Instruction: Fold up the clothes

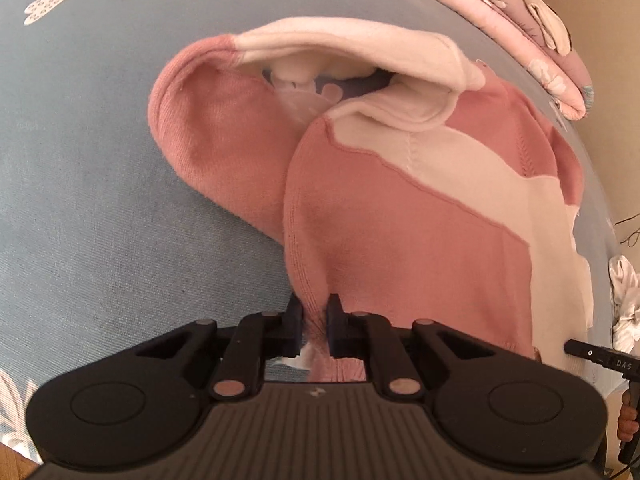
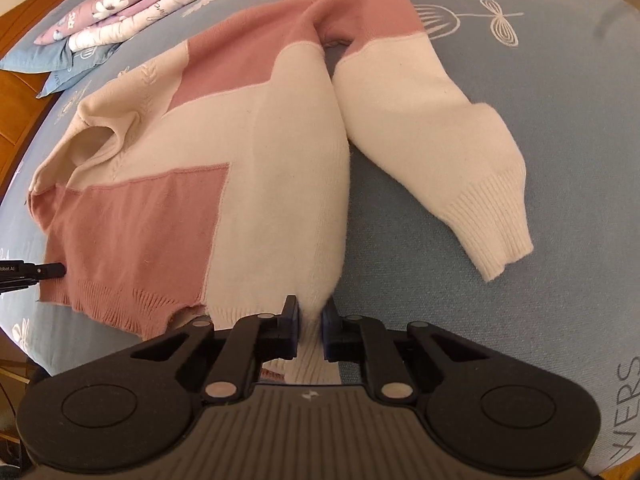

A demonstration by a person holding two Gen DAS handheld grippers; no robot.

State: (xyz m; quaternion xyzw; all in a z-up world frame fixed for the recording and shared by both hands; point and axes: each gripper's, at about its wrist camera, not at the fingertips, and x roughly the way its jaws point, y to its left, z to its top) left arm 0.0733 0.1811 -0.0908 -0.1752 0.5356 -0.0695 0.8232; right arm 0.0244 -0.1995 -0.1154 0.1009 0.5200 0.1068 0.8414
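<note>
**Both jaws on the sweater's hem**

There, the pink and cream sweater [image 2: 256,152] lay spread on the bed [image 2: 520,80], its body flat on the blue sheet and its ribbed hem nearest to me. I had it at two places along that hem. My left gripper [image 1: 315,322] had its jaws pressed in on a gathered bunch of pink knit at one bottom corner, the cloth standing up in a ridge between them. My right gripper [image 2: 310,322] had its jaws closed on the cream ribbing at the other bottom corner, and a narrow fold of cream knit rose from the pinch toward the sweater's middle.

From the right wrist view, one cream sleeve [image 2: 436,148] lay beside the body on the sheet, its ribbed cuff [image 2: 492,228] pointing back toward me and clear of my jaws. From the left wrist view, the pink sleeve [image 1: 216,136] curved away beside the body, and the cream neckline stood open at the far end.

At the edge of each view I could see the tip of my other gripper, just beside the sweater's hem. Beyond the sweater, a folded floral quilt [image 2: 160,4] sat near the bed's far edge, well apart from it. The sheet bore white printed shapes.
</note>
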